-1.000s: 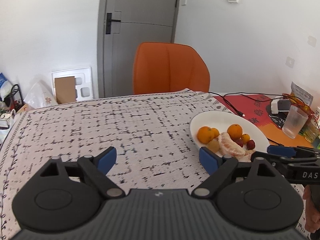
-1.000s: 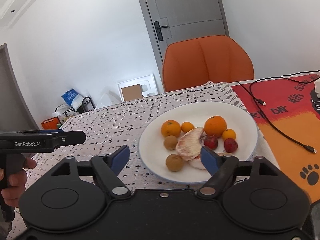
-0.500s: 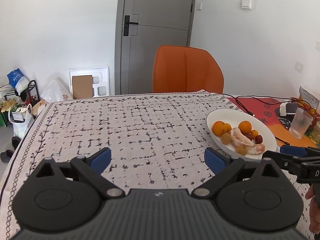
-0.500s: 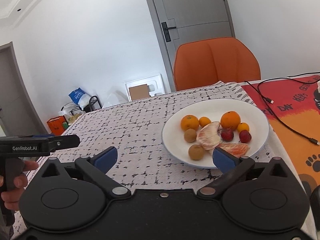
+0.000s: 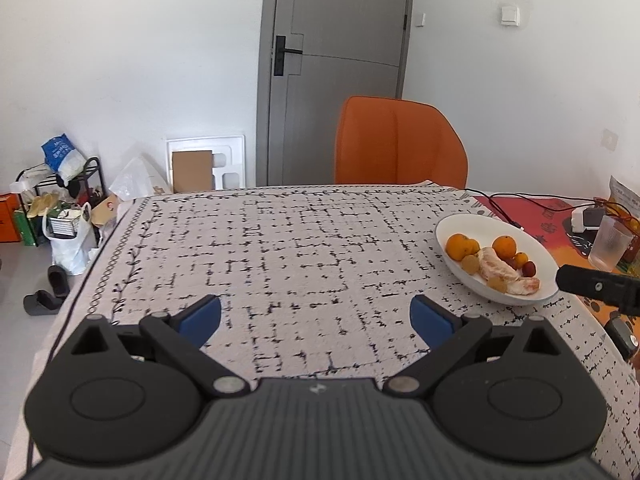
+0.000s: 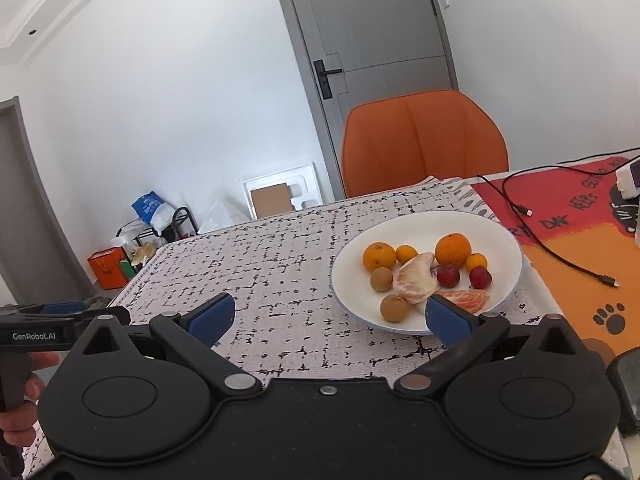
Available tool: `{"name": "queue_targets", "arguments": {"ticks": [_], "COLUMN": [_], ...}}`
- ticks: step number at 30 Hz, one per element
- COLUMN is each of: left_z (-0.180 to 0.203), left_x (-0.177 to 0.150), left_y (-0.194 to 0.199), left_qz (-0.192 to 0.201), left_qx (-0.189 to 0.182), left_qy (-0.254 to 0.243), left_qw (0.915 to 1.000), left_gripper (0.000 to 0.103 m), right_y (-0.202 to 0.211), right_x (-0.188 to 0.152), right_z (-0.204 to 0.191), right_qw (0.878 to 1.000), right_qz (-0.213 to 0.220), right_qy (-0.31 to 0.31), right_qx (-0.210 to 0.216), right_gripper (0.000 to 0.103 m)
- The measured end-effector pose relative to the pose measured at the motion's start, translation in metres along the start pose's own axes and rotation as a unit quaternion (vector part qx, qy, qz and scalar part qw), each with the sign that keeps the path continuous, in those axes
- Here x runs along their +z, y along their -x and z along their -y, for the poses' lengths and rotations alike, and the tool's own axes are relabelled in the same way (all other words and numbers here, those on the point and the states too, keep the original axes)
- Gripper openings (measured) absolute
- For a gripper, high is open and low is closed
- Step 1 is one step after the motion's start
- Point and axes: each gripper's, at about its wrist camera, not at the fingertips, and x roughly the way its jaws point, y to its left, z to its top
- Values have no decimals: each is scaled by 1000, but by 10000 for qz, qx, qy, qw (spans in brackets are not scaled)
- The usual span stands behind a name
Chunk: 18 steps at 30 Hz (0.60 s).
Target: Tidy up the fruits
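Both grippers, left gripper (image 5: 316, 316) and right gripper (image 6: 328, 314), gape empty before the plate (image 6: 500, 240).

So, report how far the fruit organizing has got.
Looks done: all visible fruit sits on the white plate, including oranges, peeled segments, two brown fruits and red ones. In hand: nothing; the left gripper and right gripper are both open and empty over the tablecloth. Left: apparently little, perhaps tidying the plate.
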Motion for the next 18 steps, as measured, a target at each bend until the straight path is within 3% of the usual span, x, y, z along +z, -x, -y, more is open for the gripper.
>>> {"name": "queue_targets", "arguments": {"ticks": [18], "left_z": [-17], "left_x": [-10], "left_y": [46], "left_qz": [196], "left_qx": [230], "left_qy": [137], "left_qw": [9994], "left_gripper": [100], "right_y": [32], "right_x": [-7], "right_z": [-27], "right_qw": [9994], "right_qz": [2], "right_qy": [278], "right_qx": [205], "right_gripper": [103]}}
